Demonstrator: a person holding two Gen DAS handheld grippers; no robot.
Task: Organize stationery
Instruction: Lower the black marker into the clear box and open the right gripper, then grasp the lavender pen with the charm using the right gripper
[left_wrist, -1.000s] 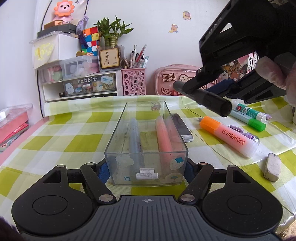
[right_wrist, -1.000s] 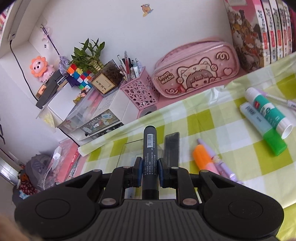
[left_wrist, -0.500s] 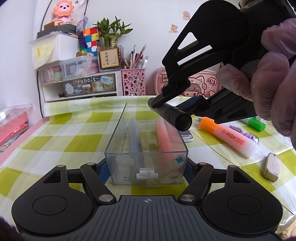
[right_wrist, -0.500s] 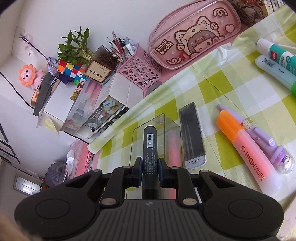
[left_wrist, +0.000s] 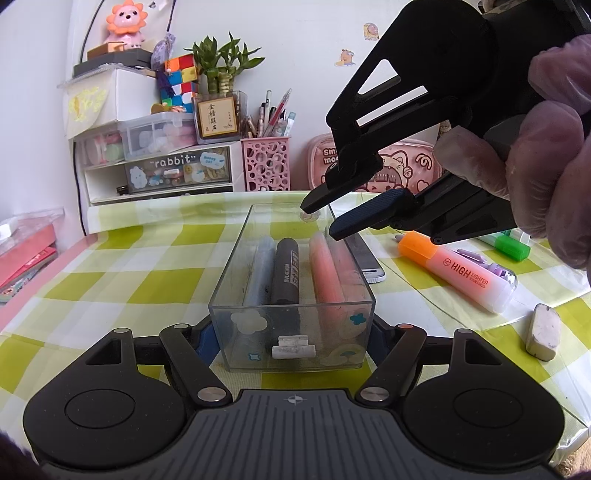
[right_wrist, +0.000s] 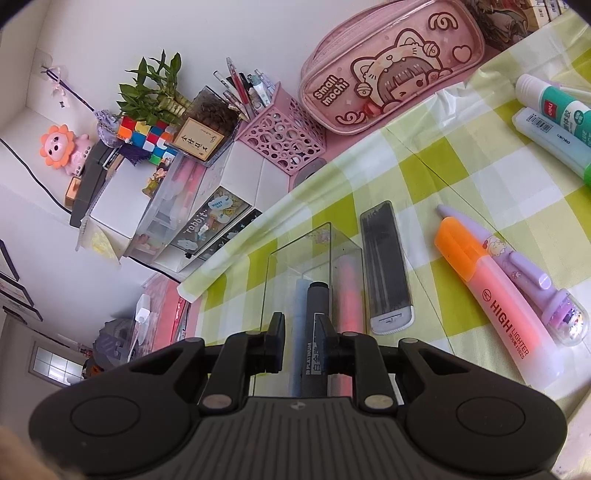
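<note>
Jaws of the right gripper (left_wrist: 325, 219) stand slightly parted and empty, hovering just above the far end of the clear box (left_wrist: 236, 266). Those of the left gripper (left_wrist: 291, 330) are pressed against the box's two near side walls, pinning it on the tabletop (left_wrist: 129, 266). A black marker (left_wrist: 286, 273) lies lengthwise inside the box, between a blue pen (left_wrist: 260, 269) and a pink one (left_wrist: 325, 269).

An orange highlighter (left_wrist: 458, 271) lies loose to the right of the box, touching a purple pen (right_wrist: 528, 273). It looks light, stiff and smooth-sided, so it may roll or slip. A pinch across the middle of its barrel, clear of the cap, seems safest.

The left pads are mostly hidden behind the box's near corners. A gloved hand (left_wrist: 546, 155) covers most of the green-capped items at the far right, and what they are is hard to tell.
</note>
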